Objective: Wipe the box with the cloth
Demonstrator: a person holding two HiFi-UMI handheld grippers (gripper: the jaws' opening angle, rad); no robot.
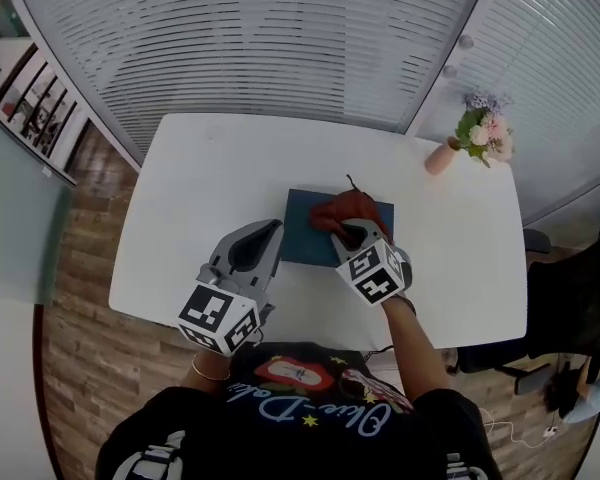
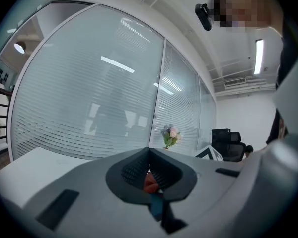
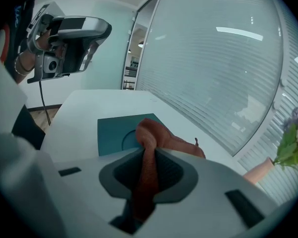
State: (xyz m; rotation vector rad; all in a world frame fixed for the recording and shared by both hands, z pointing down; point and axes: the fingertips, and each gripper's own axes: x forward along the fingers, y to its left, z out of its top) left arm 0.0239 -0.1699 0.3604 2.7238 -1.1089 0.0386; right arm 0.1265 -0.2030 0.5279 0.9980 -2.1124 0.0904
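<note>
Pinching a fold of the rust-red cloth (image 3: 165,135), the right tool (image 3: 148,155) is clamped tight. The cloth looks soft, light and nappy, heaped on the box's far right. The flat teal box (image 1: 302,233) seems stiff and smooth, apt to slide on the desk (image 1: 200,178). The left tool (image 1: 273,230), closed and empty, hovers by the box's left edge.

We've got a white round-cornered counter (image 1: 200,198) on a wood-plank floor (image 1: 80,268). Glass partition walls (image 1: 280,38) with horizontal blinds run behind the far edge and meet at a white post (image 1: 436,88) near the far right corner. A vase of flowers (image 1: 477,138) stands at that corner. We see a black office chair (image 1: 570,308) off the right edge. Shelving (image 1: 25,93) is far left. The ceiling strip light (image 2: 259,56) is lit, with a vent (image 2: 236,82) beside it.
</note>
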